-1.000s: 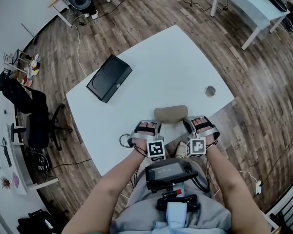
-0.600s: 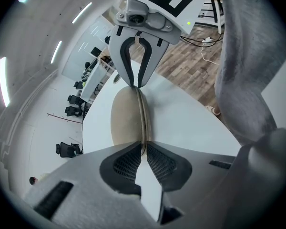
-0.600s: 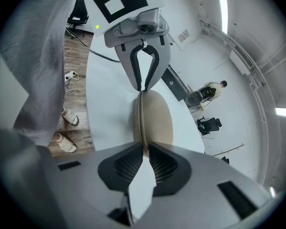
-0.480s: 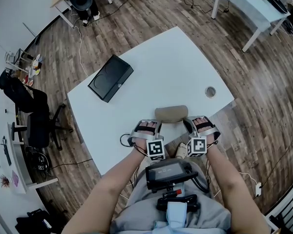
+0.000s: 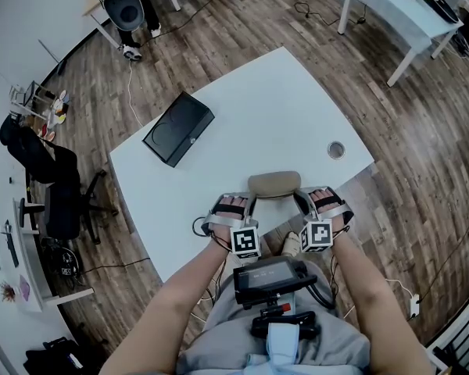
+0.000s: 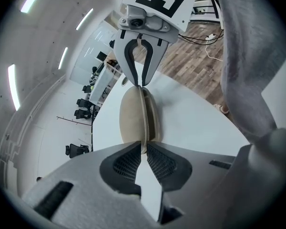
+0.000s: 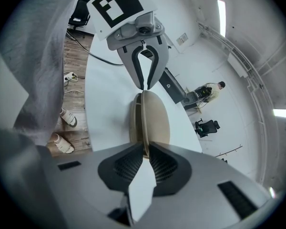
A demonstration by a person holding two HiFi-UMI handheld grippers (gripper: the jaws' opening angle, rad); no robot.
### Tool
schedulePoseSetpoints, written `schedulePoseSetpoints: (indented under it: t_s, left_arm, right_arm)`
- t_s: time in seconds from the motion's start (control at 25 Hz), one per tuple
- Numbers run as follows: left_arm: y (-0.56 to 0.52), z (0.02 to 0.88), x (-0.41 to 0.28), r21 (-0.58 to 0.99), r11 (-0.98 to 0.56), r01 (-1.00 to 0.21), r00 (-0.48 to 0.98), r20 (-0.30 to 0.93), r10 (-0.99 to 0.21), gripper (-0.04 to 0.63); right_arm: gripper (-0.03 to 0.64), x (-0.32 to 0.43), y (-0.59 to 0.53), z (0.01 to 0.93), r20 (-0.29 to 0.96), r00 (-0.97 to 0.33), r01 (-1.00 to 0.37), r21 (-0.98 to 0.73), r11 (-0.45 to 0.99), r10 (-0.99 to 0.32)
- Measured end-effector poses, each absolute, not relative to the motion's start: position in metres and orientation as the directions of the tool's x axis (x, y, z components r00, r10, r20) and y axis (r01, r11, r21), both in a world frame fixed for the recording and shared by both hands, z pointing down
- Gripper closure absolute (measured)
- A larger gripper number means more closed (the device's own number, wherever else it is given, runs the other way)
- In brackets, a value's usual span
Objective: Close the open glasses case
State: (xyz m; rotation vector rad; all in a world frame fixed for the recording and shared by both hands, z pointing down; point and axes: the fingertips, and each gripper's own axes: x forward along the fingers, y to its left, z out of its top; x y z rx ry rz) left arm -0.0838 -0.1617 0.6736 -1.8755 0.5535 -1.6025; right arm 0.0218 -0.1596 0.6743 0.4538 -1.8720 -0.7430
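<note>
The tan glasses case (image 5: 273,183) lies at the near edge of the white desk (image 5: 281,108), lengthwise between the two tools. The left tool (image 6: 143,149) is closed to a thin slit on one end of it; the right tool (image 7: 144,152) pinches the other end the same way, seemingly to steady it while the halves meet. The case is a smooth, matte oval shell, rounded like a pebble; its seam shows as a fine line, so it looks nearly or fully shut.

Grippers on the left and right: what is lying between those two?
The tan glasses case lies between the left gripper and the right gripper, one at each end, clearest in the head view.
</note>
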Motion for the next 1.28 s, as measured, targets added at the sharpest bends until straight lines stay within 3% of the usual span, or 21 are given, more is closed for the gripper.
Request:
schedulePoseSetpoints:
  t_s: [0.52, 0.76, 0.88, 1.04, 1.28]
  left_arm:
    - [-0.153, 0.678, -0.098, -0.67, -0.742, 0.019, 0.198, 0.73, -0.655, 0.546]
    - [-0.156, 0.68, -0.105, -0.653, -0.757, -0.017, 0.191, 0.741, -0.644, 0.546]
    - [-0.16, 0.68, -0.115, -0.623, -0.776, -0.099, 0.182, 0.755, -0.63, 0.546]
    - [-0.162, 0.675, -0.128, -0.529, -0.789, -0.313, 0.221, 0.767, -0.602, 0.546]
    - [-0.154, 0.659, -0.118, -0.188, -0.793, -0.579, 0.472, 0.716, -0.514, 0.546]
  right_arm:
    - [0.566, 0.031, -0.151, 0.666, 0.662, -0.436, -0.085, 0.644, 0.76, -0.61]
    - [0.566, 0.032, -0.146, 0.661, 0.668, -0.475, -0.217, 0.542, 0.812, -0.573]
    - [0.566, 0.033, -0.148, 0.655, 0.662, -0.493, -0.314, 0.47, 0.825, -0.565]
    - [0.566, 0.033, -0.148, 0.644, 0.64, -0.525, -0.442, 0.358, 0.822, -0.561]
    - [0.566, 0.035, -0.151, 0.613, 0.542, -0.6, -0.642, 0.114, 0.758, -0.589]
